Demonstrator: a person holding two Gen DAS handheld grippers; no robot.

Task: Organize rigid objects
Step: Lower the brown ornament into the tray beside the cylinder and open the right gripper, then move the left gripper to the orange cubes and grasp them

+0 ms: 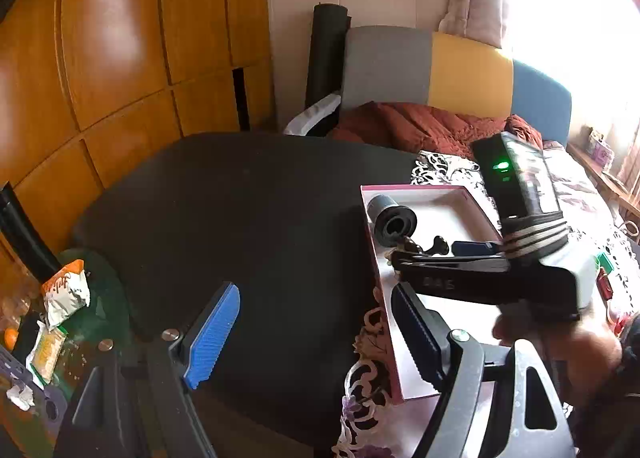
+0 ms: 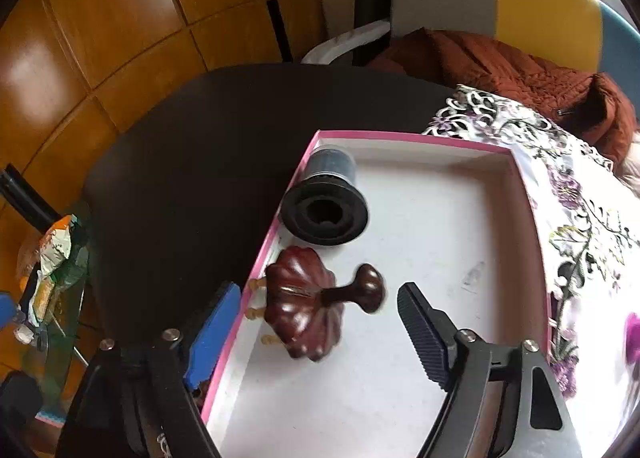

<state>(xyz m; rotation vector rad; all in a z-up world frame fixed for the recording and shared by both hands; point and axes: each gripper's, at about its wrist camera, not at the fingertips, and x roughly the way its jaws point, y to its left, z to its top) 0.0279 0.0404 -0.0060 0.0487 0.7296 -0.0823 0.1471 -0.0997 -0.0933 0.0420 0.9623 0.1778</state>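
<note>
A pink-rimmed white box (image 2: 400,137) lies at the black table's edge. In it lie a black cylinder (image 2: 325,202) on its side in the far left corner and a dark red wooden mushroom-shaped piece (image 2: 308,306), blurred, by the left wall. My right gripper (image 2: 320,322) is open just above the box, with the wooden piece between its fingers but not clamped. My left gripper (image 1: 316,334) is open and empty over the black table, left of the box (image 1: 416,189). The left wrist view also shows the right gripper (image 1: 448,262) over the box and the cylinder (image 1: 390,222).
The black table (image 1: 240,210) stretches left of the box. A floral lace cloth (image 2: 576,194) lies under and right of the box. A glass side table (image 1: 92,298) with snack wrappers stands at the left. A chair with a rust-red jacket (image 1: 420,122) stands behind.
</note>
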